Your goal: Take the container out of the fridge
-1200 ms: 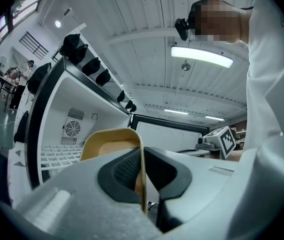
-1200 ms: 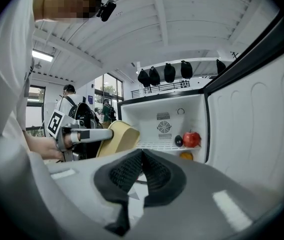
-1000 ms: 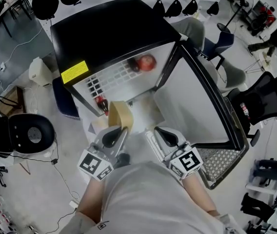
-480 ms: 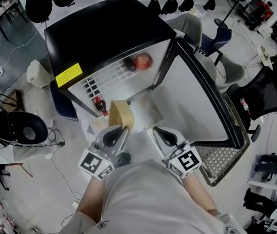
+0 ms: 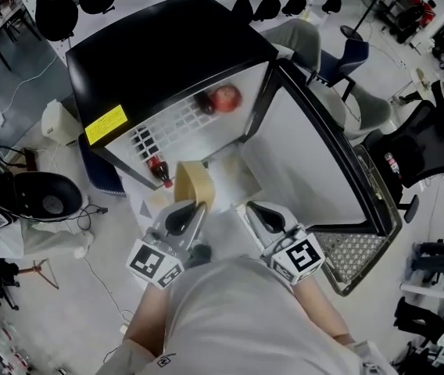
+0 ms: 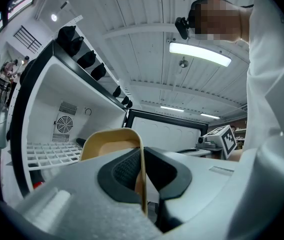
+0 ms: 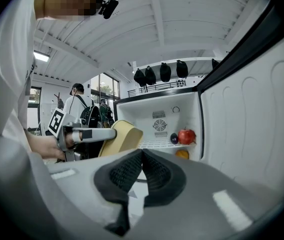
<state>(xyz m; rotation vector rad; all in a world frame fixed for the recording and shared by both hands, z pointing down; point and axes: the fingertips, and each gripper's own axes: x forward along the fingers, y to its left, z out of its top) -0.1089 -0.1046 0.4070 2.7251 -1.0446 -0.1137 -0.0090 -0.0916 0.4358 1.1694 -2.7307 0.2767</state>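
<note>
Container [image 5: 193,182], tan and thin-walled, hangs just in front of the open fridge [image 5: 167,45], one wall pinched in the closed left tongs [image 6: 143,159]. The right tongs [image 7: 142,156] are closed on nothing. Only the right gripper view shows an orange [image 7: 182,154] below the fridge's apple [image 7: 186,136].

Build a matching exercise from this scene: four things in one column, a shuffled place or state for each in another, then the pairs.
1. container
2. apple
3. right tool
4. fridge door

A. shut, empty
B. on the wire shelf
C. clamped in the left tool
D. swung open

Pairs: 1-C, 2-B, 3-A, 4-D
</note>
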